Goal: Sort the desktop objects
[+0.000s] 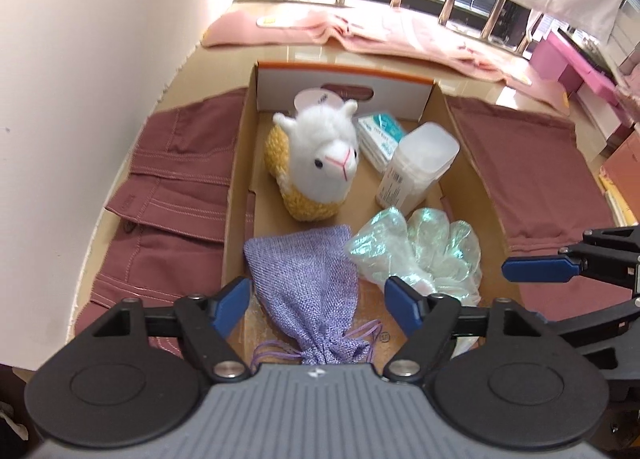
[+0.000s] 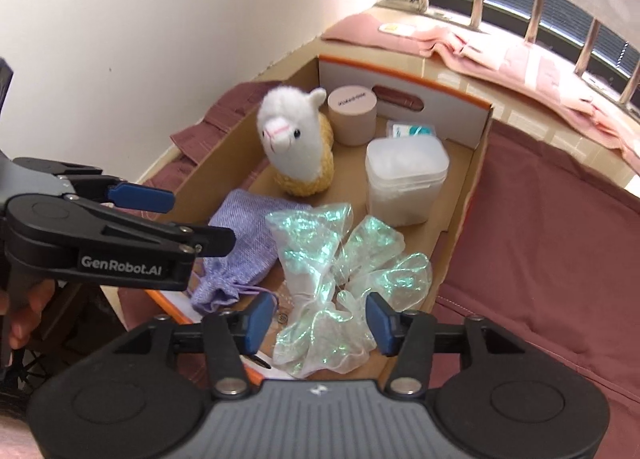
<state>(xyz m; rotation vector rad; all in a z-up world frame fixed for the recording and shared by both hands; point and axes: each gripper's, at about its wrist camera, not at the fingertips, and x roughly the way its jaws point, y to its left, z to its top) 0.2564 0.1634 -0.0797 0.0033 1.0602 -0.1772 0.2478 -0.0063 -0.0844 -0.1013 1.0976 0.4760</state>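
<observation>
A cardboard box holds a white and yellow alpaca plush, a purple drawstring pouch, an iridescent organza bow, a clear plastic jar, a pink round tin and a teal and white packet. My left gripper is open, its jaws either side of the pouch. My right gripper is open, its jaws either side of the bow's near end.
The box lies on a maroon garment on a sill beside a white wall. Pink cloth lies under the barred window. Pink boxes stand at the far right.
</observation>
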